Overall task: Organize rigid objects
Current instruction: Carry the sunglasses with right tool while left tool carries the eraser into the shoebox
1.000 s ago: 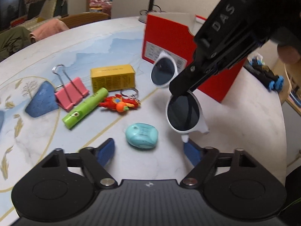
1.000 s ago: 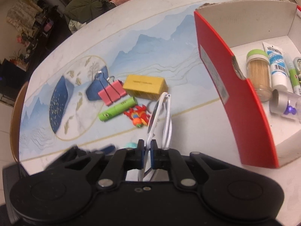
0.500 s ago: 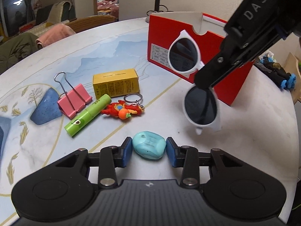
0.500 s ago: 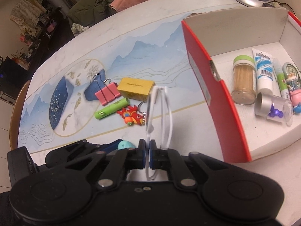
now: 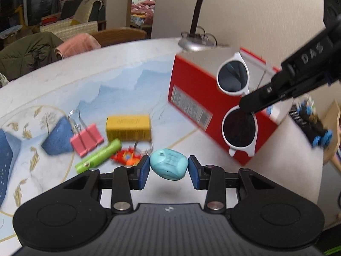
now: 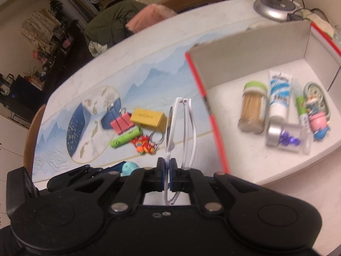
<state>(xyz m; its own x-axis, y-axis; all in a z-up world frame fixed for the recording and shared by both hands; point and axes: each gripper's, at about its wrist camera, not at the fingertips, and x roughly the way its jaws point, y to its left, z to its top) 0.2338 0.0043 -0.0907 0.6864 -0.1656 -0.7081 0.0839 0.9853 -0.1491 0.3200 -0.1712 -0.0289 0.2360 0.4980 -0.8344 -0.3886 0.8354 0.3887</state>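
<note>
Turquoise pebble between left fingers

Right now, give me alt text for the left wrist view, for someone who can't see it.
The left tongs grip a turquoise oval object lifted above the table. To the right, the right tongs hold white sunglasses in front of a red box. Behind lie a pink binder clip, yellow box and green tube.

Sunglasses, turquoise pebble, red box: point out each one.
sunglasses (image 5: 238, 128), left wrist view, lower dark lens.
turquoise pebble (image 5: 169, 164), left wrist view, middle of its face.
red box (image 6: 210, 117), right wrist view, red front wall.
</note>
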